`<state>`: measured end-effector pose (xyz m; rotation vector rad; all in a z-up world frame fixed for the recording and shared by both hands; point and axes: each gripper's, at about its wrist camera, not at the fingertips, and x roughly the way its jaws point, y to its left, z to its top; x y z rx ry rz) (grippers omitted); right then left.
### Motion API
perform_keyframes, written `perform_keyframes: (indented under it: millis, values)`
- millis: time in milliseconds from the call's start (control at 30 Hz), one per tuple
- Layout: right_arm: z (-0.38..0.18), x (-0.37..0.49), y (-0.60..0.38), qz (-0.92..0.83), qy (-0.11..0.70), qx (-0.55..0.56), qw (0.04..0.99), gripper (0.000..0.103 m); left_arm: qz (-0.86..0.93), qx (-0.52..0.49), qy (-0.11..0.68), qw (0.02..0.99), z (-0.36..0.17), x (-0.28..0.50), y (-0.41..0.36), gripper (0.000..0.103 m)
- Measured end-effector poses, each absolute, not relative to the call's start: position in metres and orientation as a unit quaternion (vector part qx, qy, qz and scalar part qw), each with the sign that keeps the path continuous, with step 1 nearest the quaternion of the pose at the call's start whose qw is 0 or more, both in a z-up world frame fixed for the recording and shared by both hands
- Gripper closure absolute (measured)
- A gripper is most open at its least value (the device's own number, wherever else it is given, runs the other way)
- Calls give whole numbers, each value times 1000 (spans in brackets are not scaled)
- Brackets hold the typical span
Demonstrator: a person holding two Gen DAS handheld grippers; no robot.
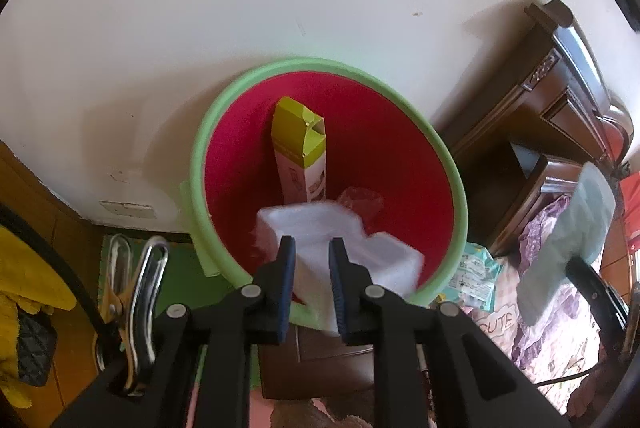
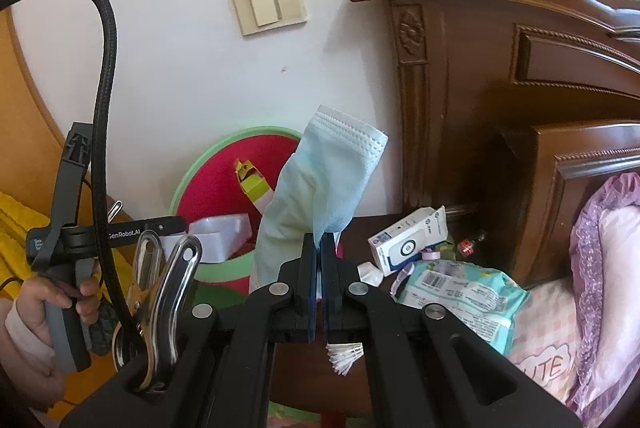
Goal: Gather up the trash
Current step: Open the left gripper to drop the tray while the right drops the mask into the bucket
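Your left tool (image 1: 312, 260) hangs over the open mouth of the bin (image 1: 452, 163), a round one with a green rim and red inside that stands against the white wall. Its jaws stand a narrow way apart and their pads do not press on anything; the white plastic packaging (image 1: 360, 248) lies just past the fingertips, partly inside the bin and blurred at its near edge, so you cannot tell whether it touches the pads. A yellow-green carton (image 1: 300, 151) stands upright in the bin behind it, with a crumpled clear wrapper (image 1: 360, 203) beside it.

Your right tool (image 2: 319, 248) is clamped on a light blue face mask (image 2: 320, 187), which stands up from the closed jaws and folds over to the left. It is held above the dark wooden nightstand (image 2: 360, 228), near its left edge, with the bin beyond on the left. On the nightstand's right part lie a small white box (image 2: 408, 240), a crumpled white tissue (image 2: 370, 274) and a pale blue wipes pack (image 2: 460, 292) that overhangs onto the bed (image 2: 560, 328)
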<state>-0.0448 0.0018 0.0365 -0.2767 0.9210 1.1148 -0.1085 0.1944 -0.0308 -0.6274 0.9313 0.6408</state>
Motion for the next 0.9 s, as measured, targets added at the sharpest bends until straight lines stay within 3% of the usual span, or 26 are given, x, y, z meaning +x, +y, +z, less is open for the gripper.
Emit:
perform_keyframes:
  millis: [900]
  values:
    - [14, -86, 97, 584, 423, -182, 669, 100, 327, -316, 427, 782, -23, -148, 202, 86]
